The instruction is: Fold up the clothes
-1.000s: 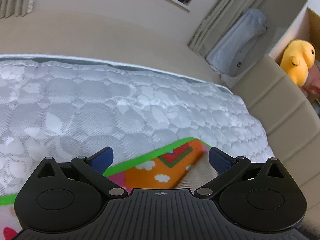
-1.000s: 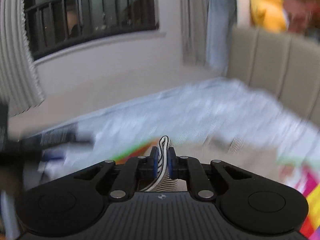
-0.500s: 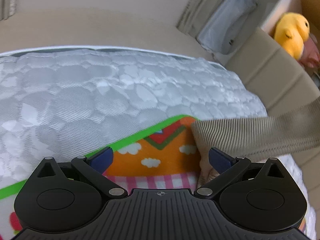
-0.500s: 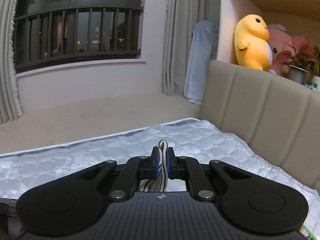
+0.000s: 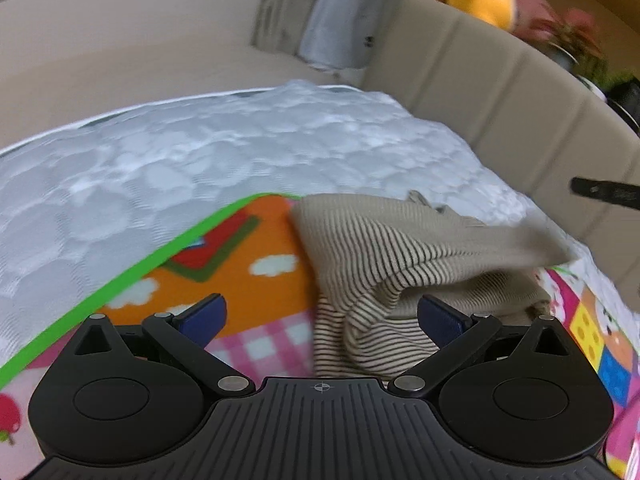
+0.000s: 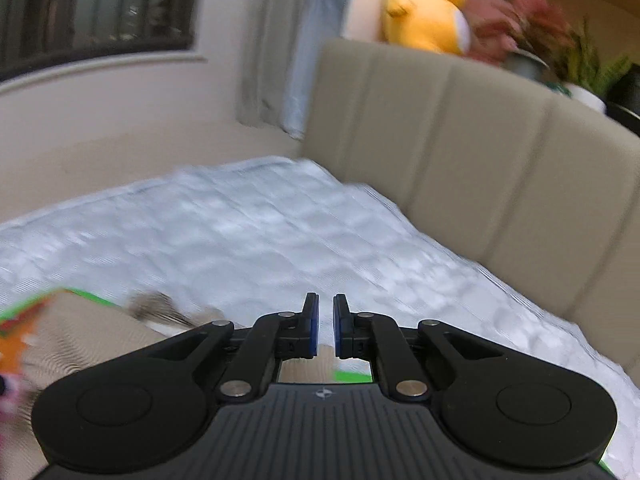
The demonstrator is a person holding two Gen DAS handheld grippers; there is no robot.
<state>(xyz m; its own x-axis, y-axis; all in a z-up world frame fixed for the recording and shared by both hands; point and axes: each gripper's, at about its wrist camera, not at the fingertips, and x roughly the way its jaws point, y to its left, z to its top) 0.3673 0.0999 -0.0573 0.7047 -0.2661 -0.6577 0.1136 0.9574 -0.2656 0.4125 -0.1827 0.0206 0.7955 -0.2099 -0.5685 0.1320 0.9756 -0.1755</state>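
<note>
Striped sweater (image 5: 384, 248) lies bunched on the bright play mat (image 5: 256, 280), over toward the mat's far corner, beige with thin dark lines, one fold lifted into a loose hump. Under the mat spreads the white quilted mattress (image 5: 200, 152), with the tan padded headboard (image 6: 460, 152) rising behind it and a yellow plush toy (image 6: 424, 12) up on the shelf. Left tongs (image 5: 320, 320) hang just above the cloth, blue pads flung wide apart, gripping nothing. Right tongs (image 6: 324, 330) sit over the mattress edge, pads only a narrow slit apart, nothing between them; the view there is blurred, the sweater a smear at lower left.
</note>
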